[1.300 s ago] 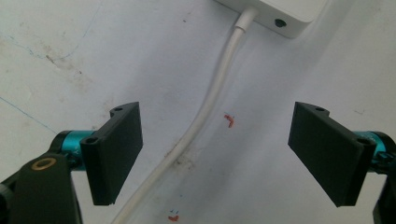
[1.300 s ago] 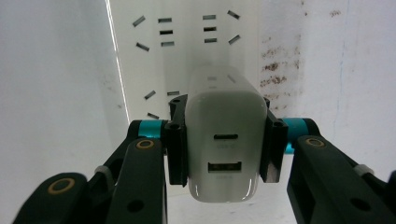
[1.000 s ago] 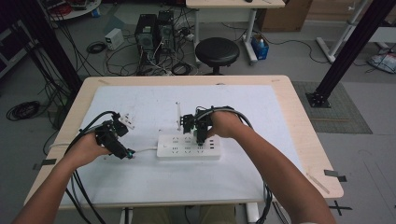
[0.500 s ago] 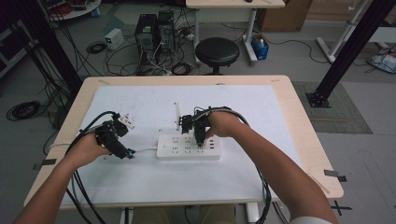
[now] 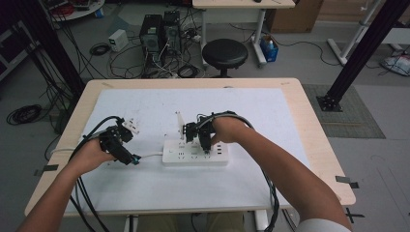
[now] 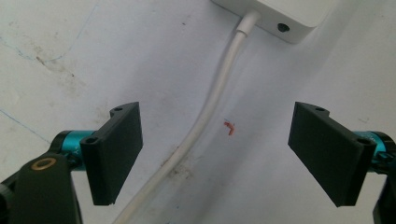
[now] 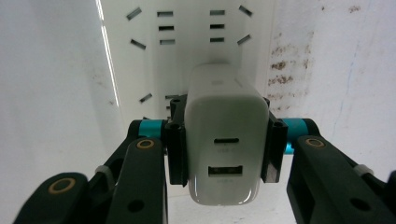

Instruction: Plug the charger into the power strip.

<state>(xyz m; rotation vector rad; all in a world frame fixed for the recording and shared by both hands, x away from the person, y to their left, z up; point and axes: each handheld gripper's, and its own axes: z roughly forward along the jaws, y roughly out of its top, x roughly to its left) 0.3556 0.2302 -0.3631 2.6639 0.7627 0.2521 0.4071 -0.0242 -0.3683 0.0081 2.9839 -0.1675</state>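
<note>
Over the power strip (image 5: 195,153) mid-table toward the near edge, right gripper (image 7: 224,149) clamps the white charger (image 7: 226,149) directly above the sockets, long axis pointing down into them, while left gripper (image 6: 219,154) straddles the strip's cord (image 6: 210,107), jaws wide, gripping nothing.

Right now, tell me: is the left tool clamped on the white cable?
No: the left tool stands open, its jaws clear of the white cable.
</note>
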